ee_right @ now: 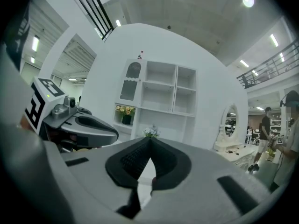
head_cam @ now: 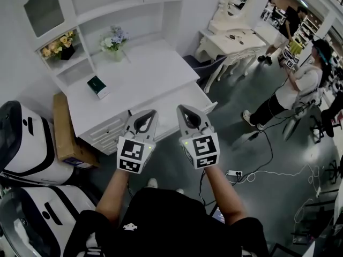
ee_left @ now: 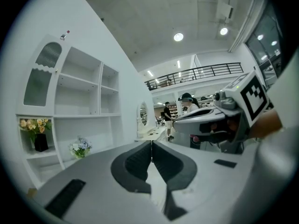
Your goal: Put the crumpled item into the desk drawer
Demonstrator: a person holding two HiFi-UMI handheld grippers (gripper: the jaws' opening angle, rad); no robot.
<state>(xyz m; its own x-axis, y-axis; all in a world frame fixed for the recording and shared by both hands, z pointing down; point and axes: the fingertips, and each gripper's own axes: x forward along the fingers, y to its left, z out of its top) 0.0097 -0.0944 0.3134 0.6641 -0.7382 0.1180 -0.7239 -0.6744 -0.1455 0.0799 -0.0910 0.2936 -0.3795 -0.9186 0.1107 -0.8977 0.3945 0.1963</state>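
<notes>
A white desk with a shelf hutch stands ahead of me. Below its front edge a white drawer seems pulled out, partly hidden behind my grippers. No crumpled item shows in any view. My left gripper and right gripper hover side by side in front of the desk. Each is shut, with nothing between its jaws. In the left gripper view the left gripper has its pads pressed together, and the right gripper shows beside it. The right gripper view has the right gripper closed likewise.
A small dark green box lies on the desk, and flowers stand on the hutch shelves. A cardboard box and black-and-white seats are at the left. A dressing table, a person and floor cables are at the right.
</notes>
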